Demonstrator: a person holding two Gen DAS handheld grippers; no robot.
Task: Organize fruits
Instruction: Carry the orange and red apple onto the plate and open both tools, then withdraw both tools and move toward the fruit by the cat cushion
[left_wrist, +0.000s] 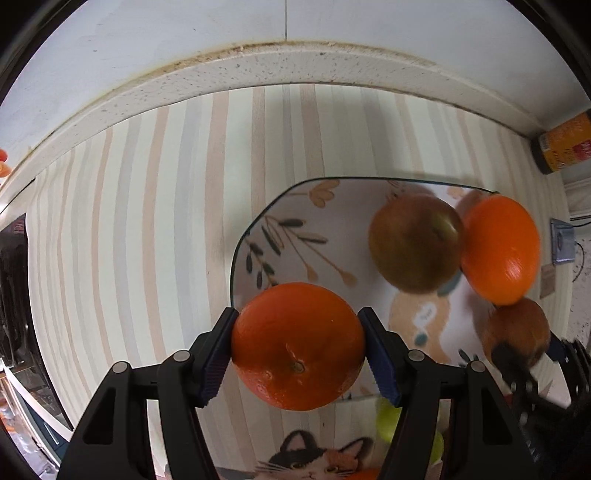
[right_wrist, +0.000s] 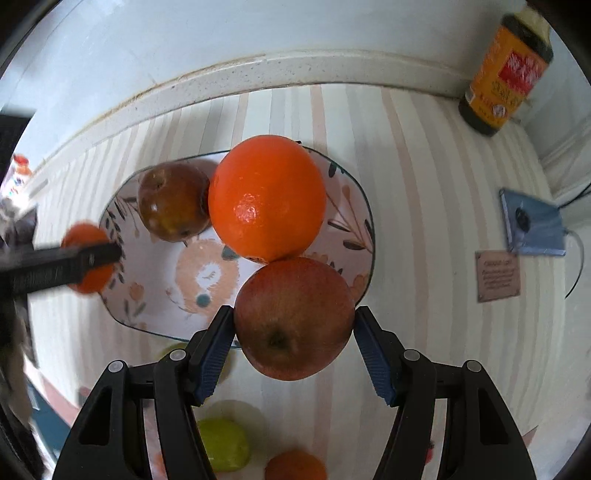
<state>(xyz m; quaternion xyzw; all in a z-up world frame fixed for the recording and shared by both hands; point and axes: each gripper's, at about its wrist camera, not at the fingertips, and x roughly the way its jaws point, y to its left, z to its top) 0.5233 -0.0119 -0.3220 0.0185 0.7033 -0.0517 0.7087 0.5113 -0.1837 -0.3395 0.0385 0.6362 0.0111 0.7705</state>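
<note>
My left gripper (left_wrist: 298, 347) is shut on an orange (left_wrist: 298, 345) and holds it over the near left rim of a patterned plate (left_wrist: 332, 214). My right gripper (right_wrist: 294, 336) is shut on a red apple (right_wrist: 294, 317) over the plate's (right_wrist: 170, 288) near right rim. On the plate lie a brownish apple (left_wrist: 415, 242) (right_wrist: 173, 201) and a large orange (left_wrist: 498, 249) (right_wrist: 267, 197). The left gripper with its orange (right_wrist: 86, 264) shows at the left of the right wrist view. The right gripper's apple (left_wrist: 517, 332) shows at the right of the left wrist view.
A striped cloth covers the counter, with a wall ledge (left_wrist: 288, 62) behind. A dark sauce bottle (right_wrist: 506, 70) stands at the back right. A blue device (right_wrist: 532, 227) and a small card (right_wrist: 498, 275) lie at the right. A green fruit (right_wrist: 223, 445) and another orange (right_wrist: 295, 465) lie near the front.
</note>
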